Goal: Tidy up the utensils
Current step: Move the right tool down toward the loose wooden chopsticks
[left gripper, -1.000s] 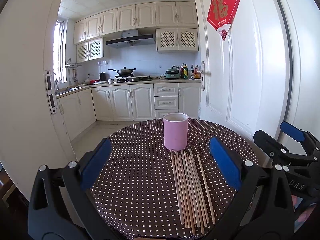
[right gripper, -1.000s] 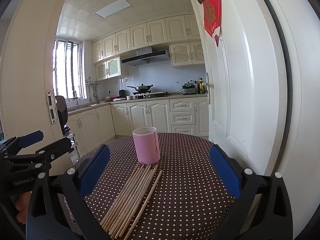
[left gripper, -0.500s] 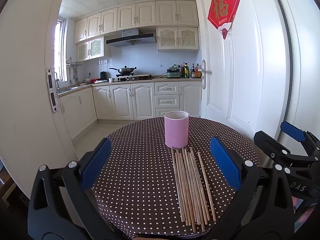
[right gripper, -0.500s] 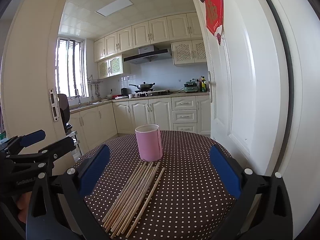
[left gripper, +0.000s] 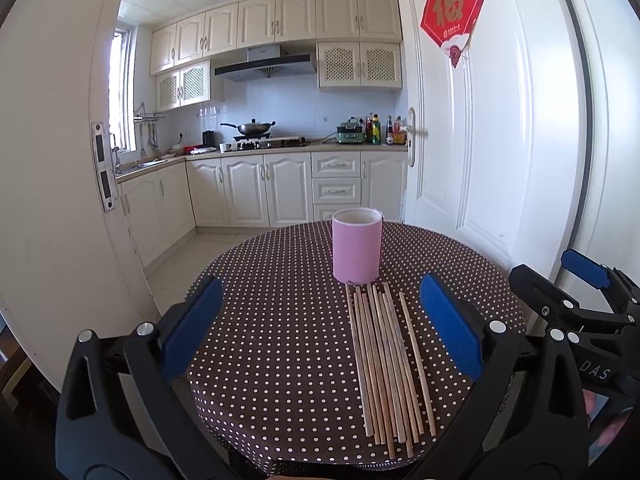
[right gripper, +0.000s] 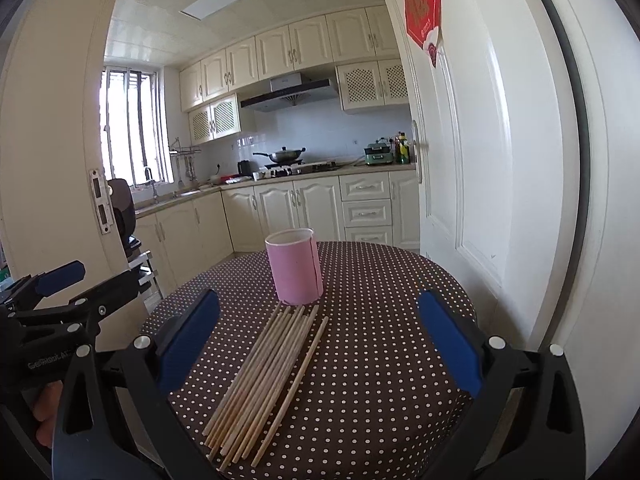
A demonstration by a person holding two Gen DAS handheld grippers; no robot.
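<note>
Chopsticks and pink cup unmoved; both tools stay spread wide, empty.

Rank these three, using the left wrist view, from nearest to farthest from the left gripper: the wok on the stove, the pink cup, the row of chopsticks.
From the left gripper:
1. Chopsticks: lying flat on the dotted tablecloth, right of centre, between the open fingers.
2. Pink cup: upright just past the chopsticks' far tips.
3. Wok: on the stove at the kitchen's back wall.

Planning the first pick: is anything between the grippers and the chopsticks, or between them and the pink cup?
Nothing visible. The chopsticks lie bare on the table, the pink cup just beyond their far ends.
</note>
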